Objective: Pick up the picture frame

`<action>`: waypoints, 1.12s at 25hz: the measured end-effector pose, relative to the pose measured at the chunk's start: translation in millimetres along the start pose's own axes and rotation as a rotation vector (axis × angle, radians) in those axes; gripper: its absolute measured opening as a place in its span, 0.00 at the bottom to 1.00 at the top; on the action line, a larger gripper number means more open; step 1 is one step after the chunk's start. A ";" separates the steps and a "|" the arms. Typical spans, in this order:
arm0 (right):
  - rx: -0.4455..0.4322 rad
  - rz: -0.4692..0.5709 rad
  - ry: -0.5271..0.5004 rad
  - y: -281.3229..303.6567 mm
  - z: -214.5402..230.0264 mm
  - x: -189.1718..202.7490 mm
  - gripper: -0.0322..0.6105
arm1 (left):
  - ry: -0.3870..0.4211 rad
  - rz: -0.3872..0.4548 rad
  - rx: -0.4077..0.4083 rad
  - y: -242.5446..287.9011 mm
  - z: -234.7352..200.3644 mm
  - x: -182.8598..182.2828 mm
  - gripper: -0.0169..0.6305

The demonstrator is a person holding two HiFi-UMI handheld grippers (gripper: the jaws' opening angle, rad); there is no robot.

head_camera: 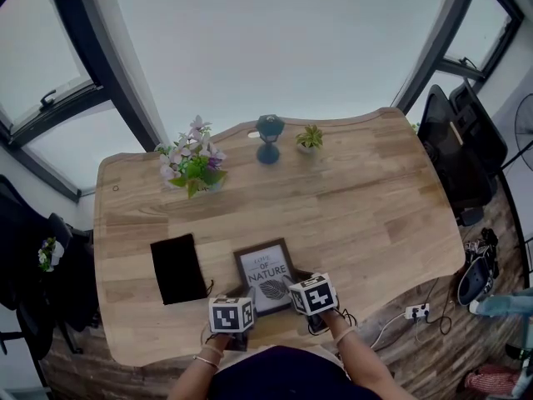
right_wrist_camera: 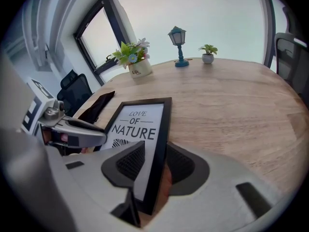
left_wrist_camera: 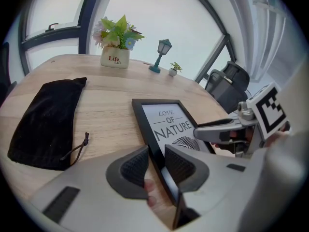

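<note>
A black picture frame point(head_camera: 265, 277) with a "Love of Nature" print lies on the wooden table point(head_camera: 366, 198), near its front edge. My left gripper point(head_camera: 247, 295) straddles the frame's lower left rim. In the left gripper view the rim point(left_wrist_camera: 145, 124) runs between the two pads, and the gripper point(left_wrist_camera: 157, 166) is shut on it. My right gripper point(head_camera: 291, 285) holds the lower right rim. In the right gripper view the frame point(right_wrist_camera: 137, 124) stands between the pads, with the gripper point(right_wrist_camera: 153, 163) shut on its edge. Each gripper shows in the other's view.
A black drawstring pouch point(head_camera: 177, 268) lies just left of the frame. At the table's far side stand a flower pot point(head_camera: 193, 163), a small blue lantern point(head_camera: 268, 138) and a tiny potted plant point(head_camera: 310, 137). Dark chairs point(head_camera: 454, 148) stand at the right.
</note>
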State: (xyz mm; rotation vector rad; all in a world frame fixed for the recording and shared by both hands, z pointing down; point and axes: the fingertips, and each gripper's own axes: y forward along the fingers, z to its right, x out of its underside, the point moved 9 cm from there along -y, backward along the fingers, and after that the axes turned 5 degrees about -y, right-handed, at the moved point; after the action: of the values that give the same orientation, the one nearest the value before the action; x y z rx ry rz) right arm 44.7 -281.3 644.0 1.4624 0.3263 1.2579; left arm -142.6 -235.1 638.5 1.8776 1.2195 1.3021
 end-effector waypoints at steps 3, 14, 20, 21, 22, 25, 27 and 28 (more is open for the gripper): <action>0.001 0.001 0.002 -1.2 1.2 0.9 0.26 | -0.001 0.001 -0.004 -0.4 0.8 0.3 0.18; -0.003 0.044 -0.017 -9.0 -2.2 -2.6 0.21 | -0.019 0.039 -0.019 -7.0 -2.8 -2.5 0.16; 0.011 0.090 -0.028 -16.0 -6.3 -5.4 0.19 | -0.003 0.094 -0.033 -15.7 -2.4 -6.3 0.15; 0.013 0.097 -0.031 -17.1 -7.2 -6.3 0.18 | -0.004 0.104 -0.034 -17.1 -2.6 -7.3 0.14; 0.015 0.104 -0.036 -18.2 -8.2 -7.3 0.18 | -0.004 0.112 -0.036 -18.5 -2.9 -8.1 0.14; 0.017 0.118 -0.055 -21.0 -11.0 -10.2 0.17 | -0.003 0.136 -0.040 -22.6 -3.6 -8.8 0.14; 0.018 0.127 -0.069 -23.1 -12.5 -12.0 0.17 | 0.004 0.151 -0.042 -25.0 -3.3 -9.0 0.14; 0.021 0.134 -0.075 -24.4 -13.5 -13.0 0.17 | 0.010 0.159 -0.043 -26.5 -3.0 -9.6 0.14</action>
State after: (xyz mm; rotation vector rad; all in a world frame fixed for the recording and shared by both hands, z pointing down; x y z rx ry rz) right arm 38.9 -275.7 614.3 1.5667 0.1943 1.3050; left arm -156.3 -232.1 613.8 1.9731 1.0563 1.4108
